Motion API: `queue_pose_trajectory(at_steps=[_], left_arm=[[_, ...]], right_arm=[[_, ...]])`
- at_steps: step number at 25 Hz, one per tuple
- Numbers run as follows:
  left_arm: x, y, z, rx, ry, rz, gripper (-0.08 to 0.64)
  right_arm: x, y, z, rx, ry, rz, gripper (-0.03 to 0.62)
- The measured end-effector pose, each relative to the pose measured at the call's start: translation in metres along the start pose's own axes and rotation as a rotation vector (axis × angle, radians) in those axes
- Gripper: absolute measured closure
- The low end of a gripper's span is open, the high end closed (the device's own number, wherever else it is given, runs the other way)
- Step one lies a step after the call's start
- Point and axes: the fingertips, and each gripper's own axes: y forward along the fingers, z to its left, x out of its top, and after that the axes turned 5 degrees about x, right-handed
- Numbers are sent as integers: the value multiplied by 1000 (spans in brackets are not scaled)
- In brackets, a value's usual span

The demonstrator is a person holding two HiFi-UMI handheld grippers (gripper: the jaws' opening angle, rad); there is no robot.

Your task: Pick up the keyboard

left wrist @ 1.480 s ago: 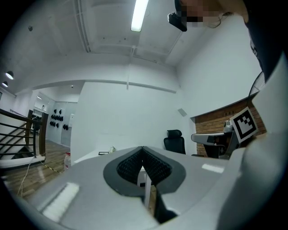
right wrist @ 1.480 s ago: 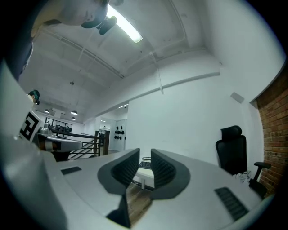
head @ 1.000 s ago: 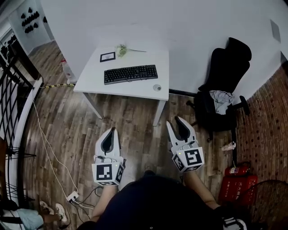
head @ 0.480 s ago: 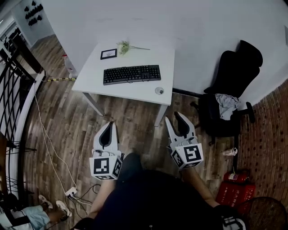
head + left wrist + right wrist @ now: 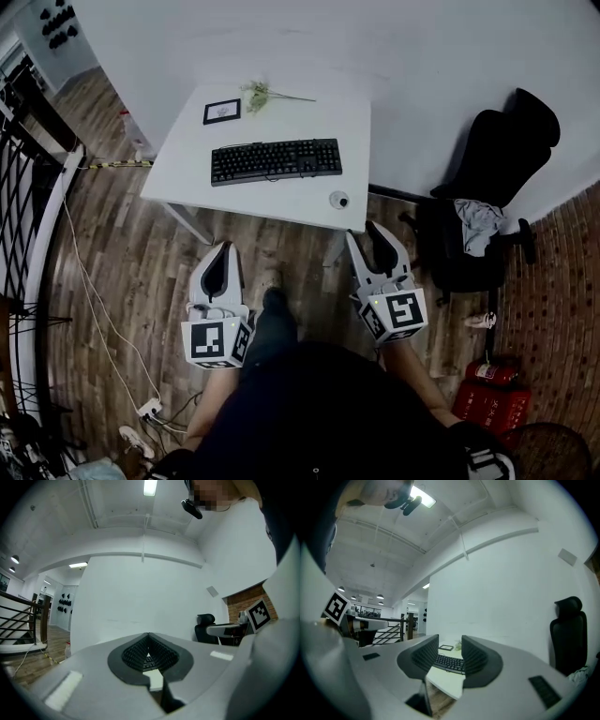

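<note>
A black keyboard [image 5: 276,160] lies flat in the middle of a white table [image 5: 184,178], seen from above in the head view. Both grippers are held level over the wooden floor, short of the table's near edge. My left gripper [image 5: 223,249] has its jaws shut with nothing in them; in the left gripper view the pads [image 5: 148,635] meet at the tip. My right gripper [image 5: 373,231] is open and empty. In the right gripper view the keyboard [image 5: 449,663] shows some way ahead, framed by the gap of the right gripper [image 5: 450,641].
A small framed picture [image 5: 221,112] and a plant sprig [image 5: 259,94] lie at the table's back, a small round object [image 5: 338,199] near its front right corner. A black office chair [image 5: 492,159] with cloth stands right. A railing [image 5: 23,187] and a floor cable [image 5: 94,309] are left.
Both grippers have moved forward toward the table, which with the keyboard now sits lower and nearer in the head view. The left jaws stay shut, the right stay open.
</note>
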Motion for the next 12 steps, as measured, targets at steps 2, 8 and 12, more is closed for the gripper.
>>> queue_pose_trajectory(at_steps=[2,8,12], left_arm=[[1,24,12,-8,-1,-10,548],[4,110,53,-56,18,-9,548],[-2,165,70,-106,23,16,548]], right_arm=[[-1,25,-8,-4,-6,4,457],[-5,107,-36,-35,-23,21,457],[-20,150,-63,-88,-11,74,457]])
